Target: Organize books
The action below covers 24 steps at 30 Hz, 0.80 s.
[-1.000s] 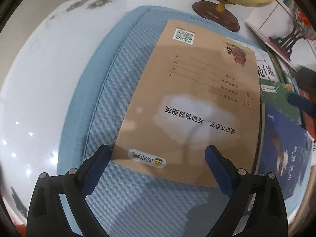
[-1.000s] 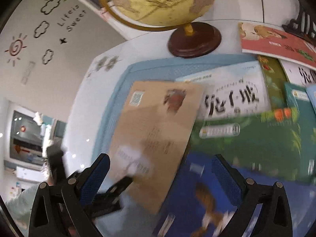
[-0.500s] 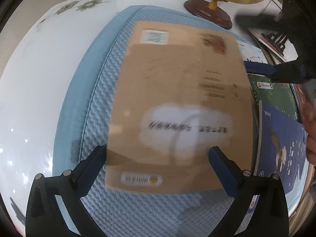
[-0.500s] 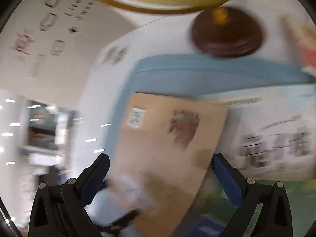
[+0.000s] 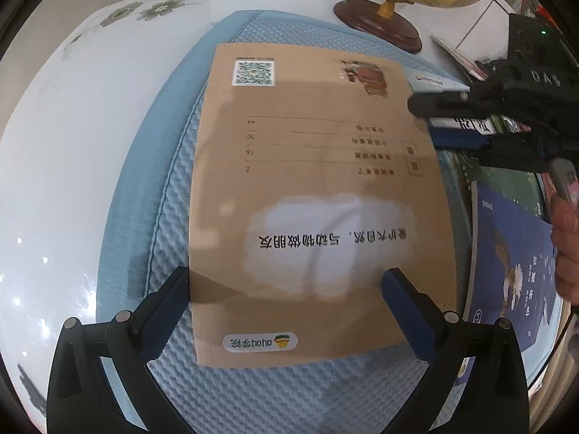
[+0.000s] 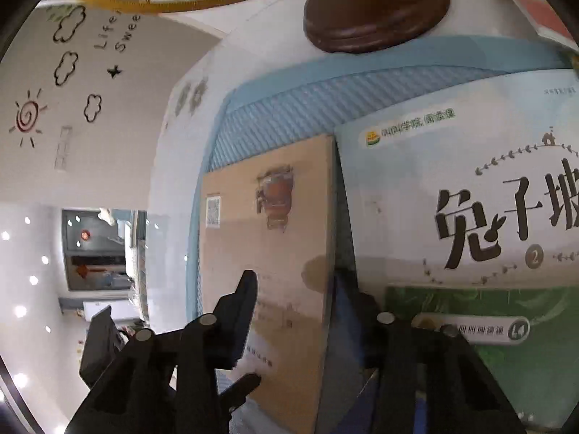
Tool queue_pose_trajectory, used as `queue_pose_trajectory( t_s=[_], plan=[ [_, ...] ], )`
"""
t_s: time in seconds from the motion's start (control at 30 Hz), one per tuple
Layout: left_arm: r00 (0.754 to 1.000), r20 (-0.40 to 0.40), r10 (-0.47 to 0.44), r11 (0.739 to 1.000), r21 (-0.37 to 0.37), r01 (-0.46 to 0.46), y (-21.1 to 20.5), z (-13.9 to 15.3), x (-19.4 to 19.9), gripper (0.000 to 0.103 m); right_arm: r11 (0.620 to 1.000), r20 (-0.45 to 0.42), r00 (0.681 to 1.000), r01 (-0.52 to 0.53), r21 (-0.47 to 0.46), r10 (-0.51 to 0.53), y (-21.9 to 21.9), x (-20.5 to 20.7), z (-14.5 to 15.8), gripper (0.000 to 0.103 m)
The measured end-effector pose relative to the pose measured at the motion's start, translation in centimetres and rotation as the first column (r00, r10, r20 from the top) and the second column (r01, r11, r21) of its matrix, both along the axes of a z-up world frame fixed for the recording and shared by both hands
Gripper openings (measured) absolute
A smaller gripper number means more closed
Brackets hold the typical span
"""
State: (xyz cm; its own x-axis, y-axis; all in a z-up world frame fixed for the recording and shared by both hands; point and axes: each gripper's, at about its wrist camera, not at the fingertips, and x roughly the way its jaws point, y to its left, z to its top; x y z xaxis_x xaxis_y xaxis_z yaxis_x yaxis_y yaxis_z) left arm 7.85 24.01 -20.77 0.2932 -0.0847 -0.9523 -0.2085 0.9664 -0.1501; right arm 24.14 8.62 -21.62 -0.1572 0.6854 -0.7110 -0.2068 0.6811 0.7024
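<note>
Right tool (image 6: 295, 285) angled down, closing over the brown book's (image 5: 318, 195) edge; left tool (image 5: 286, 282) spread wide, pointing steeply down

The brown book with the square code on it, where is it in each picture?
Left wrist view: the brown book fills the middle, lying on the blue mat.
Right wrist view: the brown book stands lower middle, left of the white rabbit book.
Shared landmark: the globe's brown base, top right in the left view, top in the right view.
</note>
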Motion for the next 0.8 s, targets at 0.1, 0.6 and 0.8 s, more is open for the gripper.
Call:
queue_pose_trajectory(
  t_s=[0.1, 0.6, 0.8],
  plan=[
    [1.000, 0.011, -0.012, 1.000, 0.001, 0.012, 0.0, 0.1, -0.5, 0.102, 0.999, -0.012, 0.999, 0.034, 0.023, -0.034, -0.5, 0.6, -0.1, 0.044],
    [0.999, 0.032, 0.032, 0.999, -0.027, -0.032, 0.9, 0.6, -1.8, 0.102, 0.991, -0.095, 0.987, -0.127, 0.051, 0.132, 0.6, 0.2, -0.7, 0.036],
    [0.999, 0.028, 0.037, 0.999, -0.026, -0.036, 1.0, 0.5, -1.6, 0.101, 0.999, -0.065, 0.998, -0.022, 0.029, 0.023, -0.4, 0.4, -0.4, 0.008]
  ],
)
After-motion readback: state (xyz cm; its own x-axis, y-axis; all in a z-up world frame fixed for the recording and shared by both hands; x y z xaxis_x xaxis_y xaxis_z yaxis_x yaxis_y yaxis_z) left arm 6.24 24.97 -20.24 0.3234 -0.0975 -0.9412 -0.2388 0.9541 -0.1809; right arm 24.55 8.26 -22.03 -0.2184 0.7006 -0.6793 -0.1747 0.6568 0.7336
